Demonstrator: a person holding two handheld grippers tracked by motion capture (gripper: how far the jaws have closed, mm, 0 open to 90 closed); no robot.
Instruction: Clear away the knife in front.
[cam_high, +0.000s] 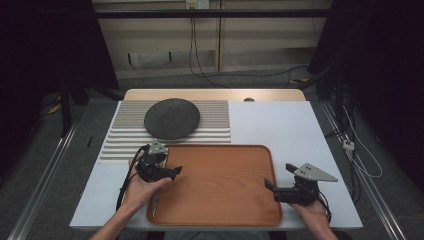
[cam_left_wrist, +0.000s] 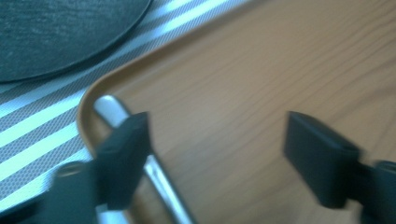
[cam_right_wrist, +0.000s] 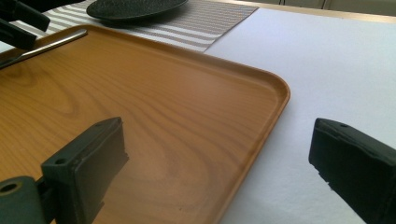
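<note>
A metal utensil (cam_left_wrist: 159, 179) is being released along the tray's (cam_high: 220, 150) left edge by the left gripper (cam_left_wrist: 217, 144), fingers parted. The right gripper (cam_right_wrist: 219, 168) is being held open at the right edge. A straight lift-off is being advised.

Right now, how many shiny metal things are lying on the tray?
1. A metal utensil lies along the left edge of the tray, right under the left gripper. Its tip is hidden, so I can't tell what kind it is.

Silver metal utensil handle (cam_left_wrist: 159, 179), slim, lies flat on wooden tray (cam_left_wrist: 261, 84) by its left rim, just under left gripper (cam_left_wrist: 217, 149).
</note>
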